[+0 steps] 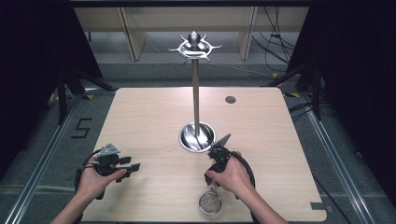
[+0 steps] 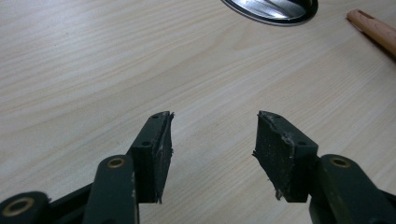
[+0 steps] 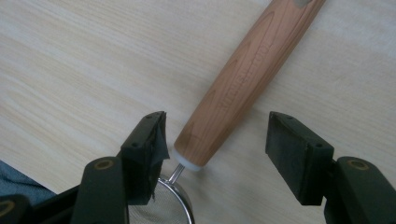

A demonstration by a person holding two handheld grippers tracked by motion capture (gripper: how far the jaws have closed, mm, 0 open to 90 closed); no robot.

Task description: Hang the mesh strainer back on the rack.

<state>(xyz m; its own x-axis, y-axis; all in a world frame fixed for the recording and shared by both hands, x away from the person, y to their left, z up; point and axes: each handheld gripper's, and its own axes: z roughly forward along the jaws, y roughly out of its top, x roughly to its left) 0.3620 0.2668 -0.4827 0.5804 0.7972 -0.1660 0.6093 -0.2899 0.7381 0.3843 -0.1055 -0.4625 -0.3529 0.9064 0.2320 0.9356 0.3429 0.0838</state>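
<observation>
Right gripper (image 3: 215,140) gaped wide around strainer (image 3: 243,79) handle, pads clear, strainer flat on table (image 1: 154,121) near front edge. Left gripper (image 2: 212,140) idle, open, empty. Judged pre-grasp: next, clench on handle, lift toward rack (image 1: 195,93).

A pale wood-grain desk (image 1: 149,116) stands on a grey floor (image 1: 42,140), with a dark round grommet (image 1: 230,99) near its far right corner. Black curtains (image 1: 28,56) hang at both sides, metal floor rails (image 1: 37,163) run along the desk's left and right edges, and loose cables (image 1: 275,42) lie beyond its far edge.
</observation>
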